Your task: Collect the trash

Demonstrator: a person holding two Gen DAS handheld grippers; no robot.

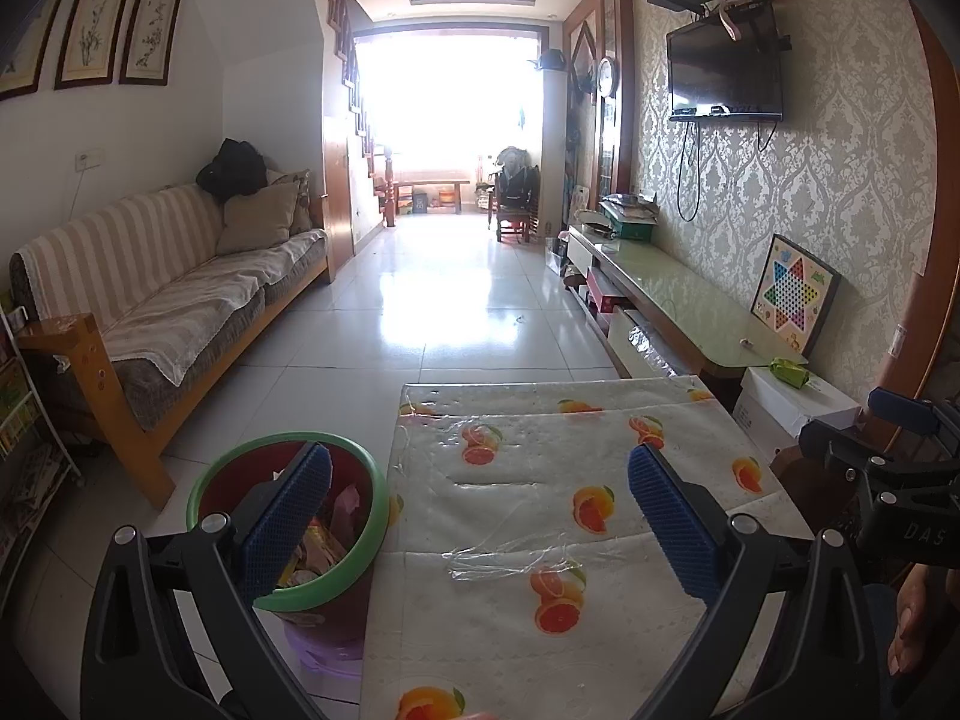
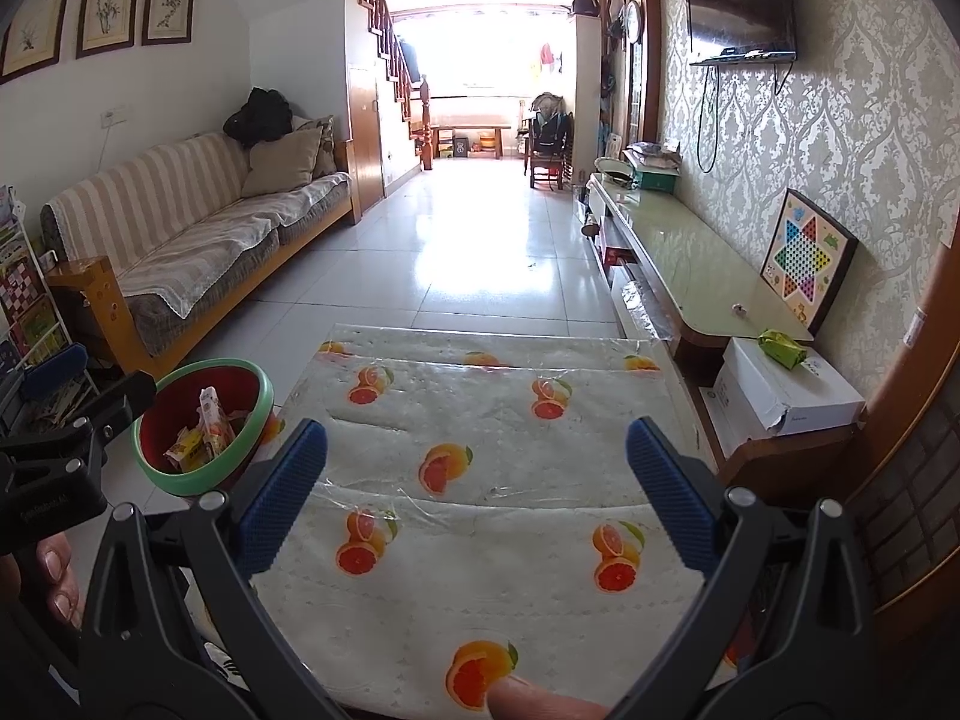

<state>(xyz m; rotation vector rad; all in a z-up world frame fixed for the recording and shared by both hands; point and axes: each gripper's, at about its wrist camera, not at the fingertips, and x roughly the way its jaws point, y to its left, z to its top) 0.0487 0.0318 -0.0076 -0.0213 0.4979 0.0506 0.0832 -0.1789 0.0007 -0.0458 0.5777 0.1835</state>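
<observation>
Both the left gripper point(image 1: 480, 498) and the right gripper point(image 2: 477, 474) hover with fingers spread wide and holding nothing over an orange-print surface point(image 2: 480, 420). Just left of it stands a green-rimmed bin point(image 2: 204, 426) containing wrappers point(image 2: 207, 435).

Table cover point(image 1: 540, 432) glossy clear plastic film over orange-print cloth, wrinkled in spots. Trash bin point(image 1: 336, 588) smooth plastic, green rim, red inside, holding shiny crinkled wrappers point(image 2: 207, 435). Left gripper point(image 1: 480, 507) matt black plastic, fingertip pads point(image 1: 675, 516) rough knurled blue rubber. Floor tiles point(image 1: 444, 312) glossy, reflective. Sofa point(image 1: 174, 300) varnished wood frame, striped cloth.
</observation>
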